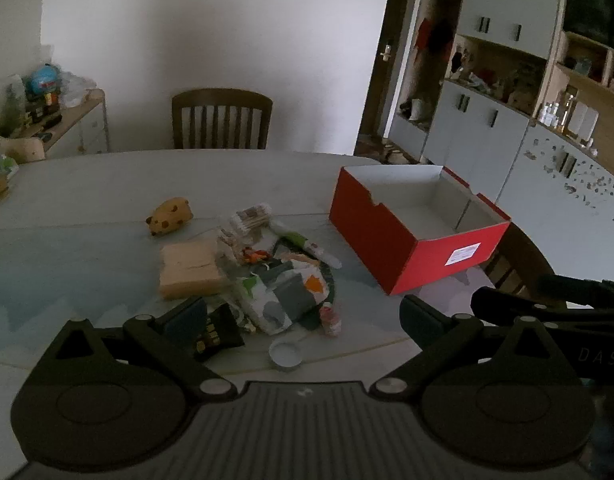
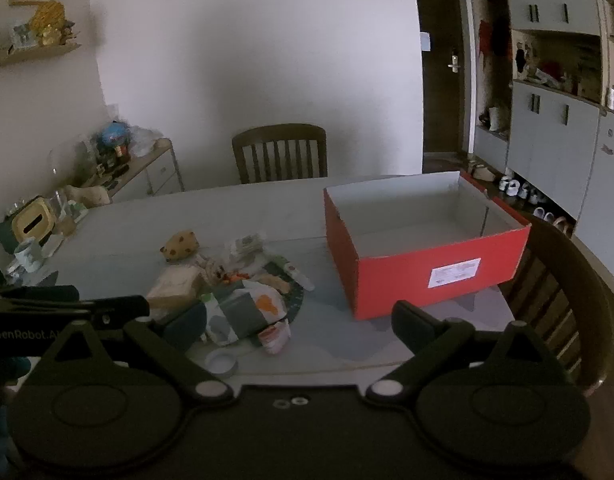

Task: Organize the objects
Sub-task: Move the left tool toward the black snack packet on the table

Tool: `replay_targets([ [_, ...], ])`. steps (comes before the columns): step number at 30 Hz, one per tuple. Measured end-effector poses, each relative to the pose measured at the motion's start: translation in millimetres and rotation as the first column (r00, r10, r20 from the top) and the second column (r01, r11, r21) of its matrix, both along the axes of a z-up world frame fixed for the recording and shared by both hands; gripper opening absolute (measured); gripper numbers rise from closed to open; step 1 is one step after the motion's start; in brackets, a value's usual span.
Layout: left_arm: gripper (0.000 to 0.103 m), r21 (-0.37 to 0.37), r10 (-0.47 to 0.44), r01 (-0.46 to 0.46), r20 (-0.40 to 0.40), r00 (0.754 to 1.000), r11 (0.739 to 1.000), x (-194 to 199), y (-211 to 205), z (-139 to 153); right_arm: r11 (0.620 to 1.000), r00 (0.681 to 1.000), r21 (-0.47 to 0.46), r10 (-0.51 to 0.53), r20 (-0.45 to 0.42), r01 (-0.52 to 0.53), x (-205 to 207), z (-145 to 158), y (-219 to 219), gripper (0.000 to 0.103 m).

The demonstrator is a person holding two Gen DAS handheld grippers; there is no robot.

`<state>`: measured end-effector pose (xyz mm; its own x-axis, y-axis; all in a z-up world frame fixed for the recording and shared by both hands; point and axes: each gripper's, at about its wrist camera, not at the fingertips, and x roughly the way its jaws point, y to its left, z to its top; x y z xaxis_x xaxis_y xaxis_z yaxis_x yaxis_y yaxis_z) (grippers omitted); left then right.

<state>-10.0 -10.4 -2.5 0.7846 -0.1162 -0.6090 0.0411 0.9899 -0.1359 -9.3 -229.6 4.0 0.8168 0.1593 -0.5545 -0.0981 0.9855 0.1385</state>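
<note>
A red box (image 2: 423,276) stands open on the table (image 1: 87,192); its white inside holds nothing. Left of the box lies a pile of small things: a patterned bag (image 1: 283,296), a tan packet (image 1: 189,270), a spotted toy (image 1: 171,215), a white lid (image 1: 285,354) and a small pink pot (image 2: 273,336), maybe a cup, as the light is dim. The left gripper (image 1: 303,316) and the right gripper (image 2: 299,326) both have their jaws wide, holding nothing, above the near edge of the pile.

Both wrist views look down across the table (image 1: 107,184), sharing the red box (image 2: 391,280).
</note>
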Motion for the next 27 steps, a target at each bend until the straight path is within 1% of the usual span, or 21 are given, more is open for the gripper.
replay_targets([
  [5,0.103,0.017,0.011,-0.011,-0.020,1.000,1.000,6.1,4.7,-3.2,1.000,1.000,-0.016,0.011,-0.012,-0.012,9.3,-5.9,6.8,0.099],
  [8,0.103,0.011,0.008,-0.007,-0.029,1.000,1.000,13.3,10.4,-5.9,1.000,1.000,-0.025,0.015,-0.012,-0.015,14.5,-7.6,11.3,0.099],
  [11,0.103,0.005,0.000,0.000,-0.041,0.999,1.000,24.3,19.1,-11.0,0.999,1.000,-0.033,0.004,-0.020,-0.004,25.6,-10.8,15.8,0.099],
  [14,0.103,0.015,-0.005,0.006,-0.061,0.998,1.000,38.6,29.6,-19.0,0.999,0.999,-0.033,-0.017,-0.045,0.015,42.6,-16.2,17.4,0.099],
  [17,0.103,0.056,-0.020,0.024,-0.068,0.998,0.998,51.3,41.4,-33.0,0.999,0.998,-0.044,-0.019,-0.065,0.017,59.0,-26.1,21.7,0.099],
  [20,0.103,0.093,-0.044,0.052,-0.084,0.995,0.994,61.9,54.4,-52.6,0.999,0.994,-0.052,-0.018,-0.105,0.012,73.3,-40.7,27.3,0.098],
  [22,0.103,0.118,-0.064,0.077,-0.107,0.992,0.990,69.0,61.6,-68.4,0.998,0.990,-0.064,-0.021,-0.137,0.012,83.0,-52.9,32.6,0.098],
  [27,0.102,0.148,-0.128,0.156,-0.180,0.975,0.977,85.2,71.6,-105.2,0.996,0.980,-0.087,-0.015,-0.196,-0.003,102.2,-80.0,42.2,0.097],
])
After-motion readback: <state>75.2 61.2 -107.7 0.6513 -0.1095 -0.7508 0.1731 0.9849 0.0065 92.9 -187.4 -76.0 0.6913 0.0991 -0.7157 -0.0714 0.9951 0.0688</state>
